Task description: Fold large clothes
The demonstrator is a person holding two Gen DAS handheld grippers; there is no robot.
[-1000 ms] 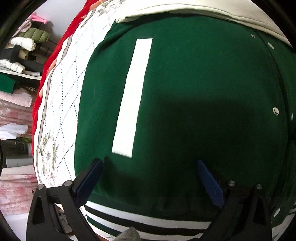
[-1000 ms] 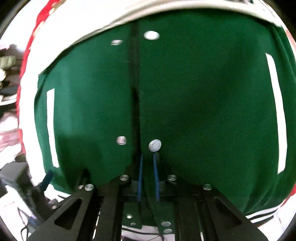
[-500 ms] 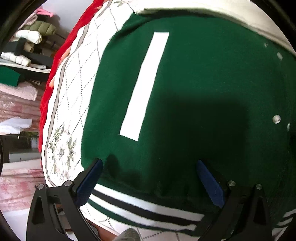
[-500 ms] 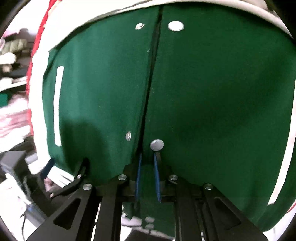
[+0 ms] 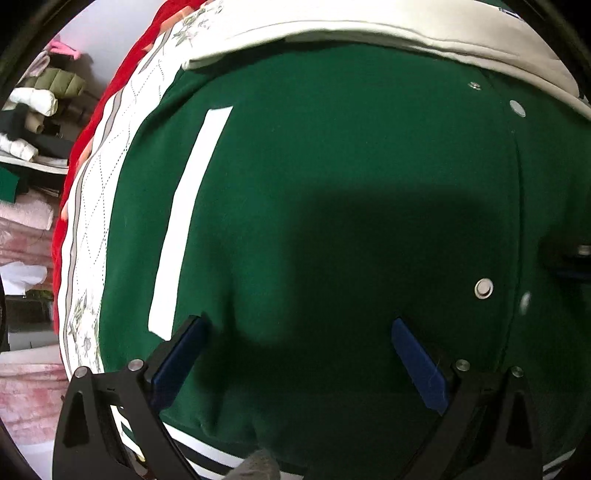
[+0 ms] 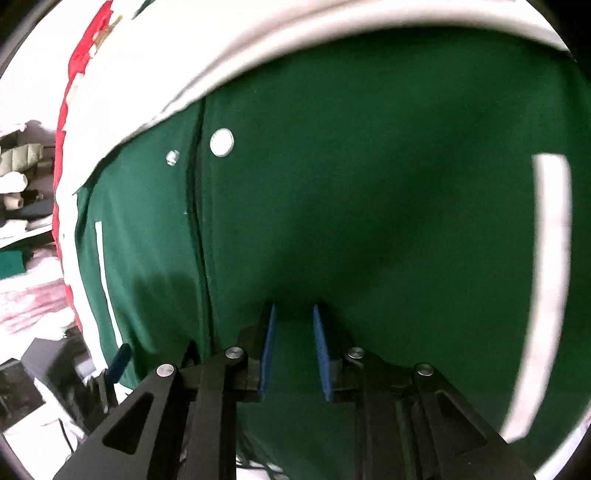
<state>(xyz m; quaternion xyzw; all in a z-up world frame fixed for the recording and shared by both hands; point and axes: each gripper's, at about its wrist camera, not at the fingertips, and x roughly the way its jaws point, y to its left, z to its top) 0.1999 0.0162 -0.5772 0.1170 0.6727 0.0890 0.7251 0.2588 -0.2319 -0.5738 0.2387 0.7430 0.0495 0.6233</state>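
1. The green jacket (image 5: 332,221) fills both views, spread flat on the quilted cover (image 5: 107,206), front placket shut, no fold visible yet.
2. The left gripper (image 5: 295,354) hangs spread wide over the hem at lower frame, gripping nothing.
3. The right gripper (image 6: 291,350) has just been opening; jaws narrowly parted, seemingly empty, though blur hampers certainty.
4. All folding remains.

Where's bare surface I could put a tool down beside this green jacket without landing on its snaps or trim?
Bare quilted cover runs left of the green jacket, between its edge and the red border. On the jacket, plain cloth lies between the white stripe and the snaps. Crowded: cream garment above, striped hem below.
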